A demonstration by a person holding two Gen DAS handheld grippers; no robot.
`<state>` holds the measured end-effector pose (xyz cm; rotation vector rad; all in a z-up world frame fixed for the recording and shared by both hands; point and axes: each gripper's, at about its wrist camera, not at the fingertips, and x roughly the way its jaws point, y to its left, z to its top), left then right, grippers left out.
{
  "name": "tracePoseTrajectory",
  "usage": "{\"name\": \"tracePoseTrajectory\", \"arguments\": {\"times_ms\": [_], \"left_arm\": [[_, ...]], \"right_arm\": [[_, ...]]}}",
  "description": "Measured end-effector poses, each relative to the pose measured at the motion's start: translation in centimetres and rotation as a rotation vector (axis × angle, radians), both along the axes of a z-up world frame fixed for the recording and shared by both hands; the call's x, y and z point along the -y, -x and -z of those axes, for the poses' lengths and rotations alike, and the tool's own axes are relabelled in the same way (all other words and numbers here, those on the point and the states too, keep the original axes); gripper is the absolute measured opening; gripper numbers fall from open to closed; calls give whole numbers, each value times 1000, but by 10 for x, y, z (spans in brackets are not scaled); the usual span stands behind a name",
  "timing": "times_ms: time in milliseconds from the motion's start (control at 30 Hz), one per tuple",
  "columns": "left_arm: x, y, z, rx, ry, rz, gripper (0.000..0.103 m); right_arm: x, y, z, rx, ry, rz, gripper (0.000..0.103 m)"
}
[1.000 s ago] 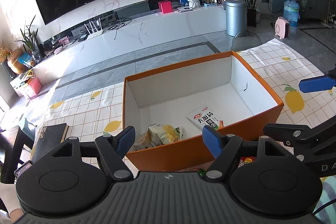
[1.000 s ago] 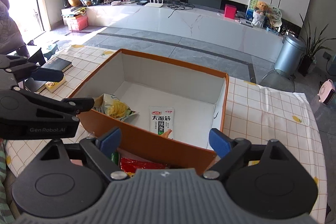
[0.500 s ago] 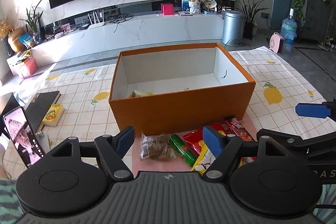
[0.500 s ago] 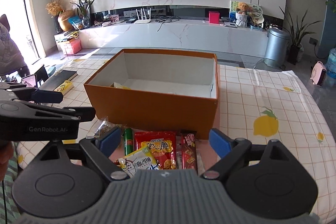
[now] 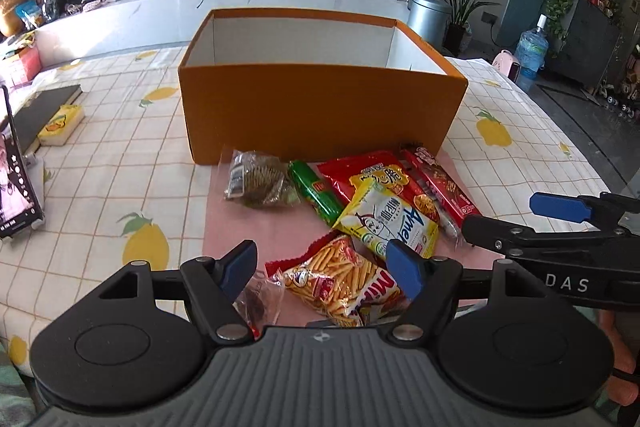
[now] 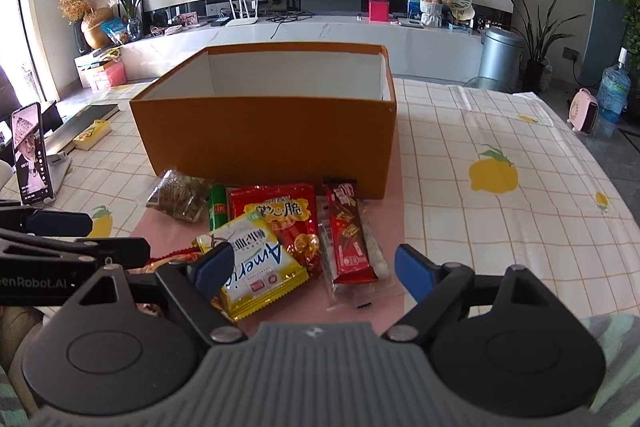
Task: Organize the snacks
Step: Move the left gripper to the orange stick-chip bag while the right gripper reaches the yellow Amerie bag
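An orange box (image 5: 320,107) with a white inside stands on the lemon-print tablecloth. Before it, a pink mat (image 5: 240,227) bears several snack packs. My left gripper (image 5: 322,269) hovers over a red bag of fries-like sticks (image 5: 340,279), its jaws wide, closing a little, pads clear of the bag. My right gripper (image 6: 313,271) hangs above a yellow-white packet (image 6: 256,267) and a red bar (image 6: 348,247); its jaws are closing but touch neither. A clear cracker bag (image 5: 260,181), a green roll (image 5: 316,195) and a red bag (image 6: 276,215) lie nearer the box.
A phone on a stand (image 6: 32,151) sits at the table's left edge, with a dark book (image 5: 40,115) and a small yellow box (image 5: 62,125) behind it. The checked tablecloth (image 6: 500,187) stretches to the right of the box. Each gripper shows at the other view's side.
Both grippers drew back from above the box and sank toward the table. The box's inside dropped out of sight and the snack pile on the pink mat came into view. The right jaws narrowed slightly.
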<state>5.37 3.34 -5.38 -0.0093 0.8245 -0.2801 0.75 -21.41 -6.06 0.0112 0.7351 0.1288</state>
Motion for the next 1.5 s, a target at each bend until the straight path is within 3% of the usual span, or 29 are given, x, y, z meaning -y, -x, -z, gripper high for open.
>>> {"name": "tracePoseTrajectory", "arguments": {"times_ms": [133, 467, 567, 667, 833, 1000, 1267, 1500], "left_arm": [[-3, -1, 8, -10, 20, -2, 80], [-10, -10, 22, -71, 116, 22, 76], [-7, -12, 25, -80, 94, 22, 76], [-7, -17, 28, -157, 78, 0, 78], [-19, -23, 31, -239, 230, -86, 83], [-16, -28, 40, -304, 277, -135, 83], [-8, -38, 41, -314, 250, -149, 79], [-3, -46, 41, -339, 216, -178, 76]], "right_arm": [[-4, -6, 13, -24, 18, -11, 80], [-13, -15, 24, -42, 30, -54, 63], [-15, -17, 27, -44, 28, -66, 63], [-18, -17, 26, -33, 29, -99, 62], [-27, -21, 32, -29, 66, -141, 62], [-33, -22, 38, -29, 87, -172, 63], [-46, -33, 40, 17, 173, -270, 67], [-46, -44, 46, -9, 148, -288, 67]]}}
